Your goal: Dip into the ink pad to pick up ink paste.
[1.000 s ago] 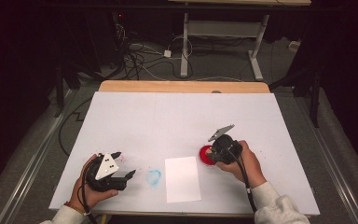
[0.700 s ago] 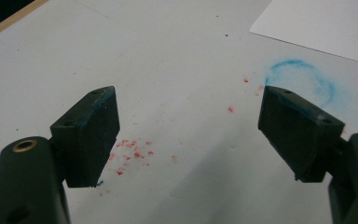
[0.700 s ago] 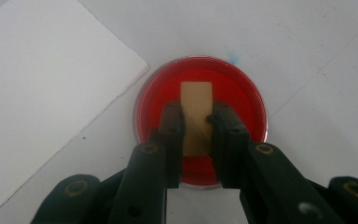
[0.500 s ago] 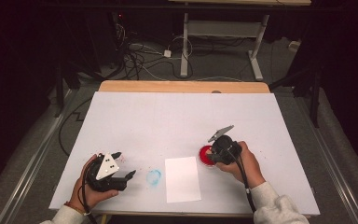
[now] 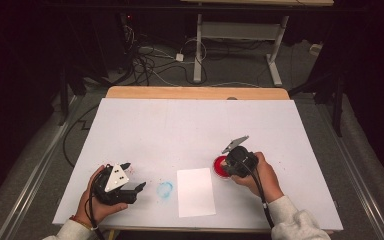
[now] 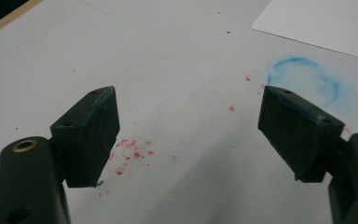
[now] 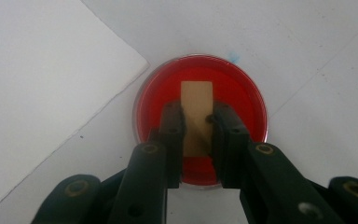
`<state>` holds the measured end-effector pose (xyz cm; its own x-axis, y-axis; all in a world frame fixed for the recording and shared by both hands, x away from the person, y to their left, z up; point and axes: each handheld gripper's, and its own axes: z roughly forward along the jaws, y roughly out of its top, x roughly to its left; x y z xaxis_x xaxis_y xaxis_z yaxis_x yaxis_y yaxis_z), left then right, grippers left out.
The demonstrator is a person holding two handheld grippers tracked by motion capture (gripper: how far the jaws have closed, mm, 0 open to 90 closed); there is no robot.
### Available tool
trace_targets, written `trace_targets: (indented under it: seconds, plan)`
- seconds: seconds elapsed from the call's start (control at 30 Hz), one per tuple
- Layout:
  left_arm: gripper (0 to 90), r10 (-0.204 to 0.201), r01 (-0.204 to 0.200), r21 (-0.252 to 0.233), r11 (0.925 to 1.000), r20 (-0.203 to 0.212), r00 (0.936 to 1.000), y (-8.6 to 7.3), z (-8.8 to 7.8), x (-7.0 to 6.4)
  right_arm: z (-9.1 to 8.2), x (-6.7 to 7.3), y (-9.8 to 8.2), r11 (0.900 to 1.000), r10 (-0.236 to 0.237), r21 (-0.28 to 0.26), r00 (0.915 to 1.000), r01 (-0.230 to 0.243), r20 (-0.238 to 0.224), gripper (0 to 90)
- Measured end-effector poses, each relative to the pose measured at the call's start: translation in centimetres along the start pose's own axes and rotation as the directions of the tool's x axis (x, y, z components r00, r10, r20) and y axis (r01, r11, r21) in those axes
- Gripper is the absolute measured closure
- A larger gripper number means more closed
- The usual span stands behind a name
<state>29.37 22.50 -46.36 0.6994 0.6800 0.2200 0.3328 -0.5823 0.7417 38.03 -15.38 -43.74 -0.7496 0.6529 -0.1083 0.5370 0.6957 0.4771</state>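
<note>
A round dish of red paint (image 7: 242,100) stands on the white table, right of a blank white sheet of paper (image 7: 42,93). My right gripper (image 7: 196,111) points down over the dish, shut on a flat tan rectangular piece (image 7: 196,95) whose end lies over the red paint. In the high view the right gripper (image 5: 228,167) covers part of the dish (image 5: 219,167), with the paper (image 5: 196,192) to its left. My left gripper (image 5: 134,176) rests low at the front left, open and holding nothing. Between its jaws (image 6: 186,116) I see bare table with red specks (image 6: 133,154).
A faint blue ring stain (image 5: 165,189) marks the white table top (image 5: 190,125) between the left gripper and the paper; it also appears as the blue ring (image 6: 303,79) ahead of the left jaws. Cables and desk legs (image 5: 197,45) stand on the floor beyond the table.
</note>
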Motion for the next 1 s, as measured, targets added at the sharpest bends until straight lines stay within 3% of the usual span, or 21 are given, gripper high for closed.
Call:
trace_targets:
  seconds: [0.47, 0.53, 0.63, 0.73, 0.87, 1.0]
  plan:
    - [19.7, 0.002, -0.001, 0.010, 0.9999, -0.012, 0.9999, 0.1, 0.1, -0.1, 0.1, -0.2, -0.1, 1.000, 0.011, -0.001, 0.9999, -0.011, -0.013, 76.2]
    - [19.8, -0.001, 0.002, 0.010, 1.0000, -0.014, 0.9999, 0.1, 0.1, -0.1, -0.1, -0.5, -0.1, 1.000, 0.027, -0.007, 0.9989, -0.027, -0.038, 76.2]
    - [19.8, -0.003, 0.003, 0.009, 1.0000, -0.017, 0.9998, 0.1, 0.0, -0.1, -0.3, -0.7, -0.2, 1.000, 0.022, -0.013, 0.9989, -0.023, -0.041, 76.1]
    - [19.8, -0.009, 0.009, 0.010, 0.9999, -0.020, 0.9998, 0.0, 0.0, 0.0, -1.5, -0.9, 0.0, 0.998, 0.023, -0.058, 0.9990, -0.025, -0.039, 76.1]
    - [19.8, 0.004, -0.003, 0.007, 1.0000, -0.026, 0.9996, 0.0, -0.1, 0.0, -4.4, -0.8, 0.5, 0.991, 0.006, -0.130, 0.9997, -0.009, -0.023, 76.1]
    - [19.8, -0.008, 0.008, 0.010, 0.9999, -0.019, 0.9998, -0.1, -0.2, -0.1, -5.7, -0.8, 0.7, 0.988, -0.002, -0.152, 0.9999, 0.000, -0.012, 76.0]
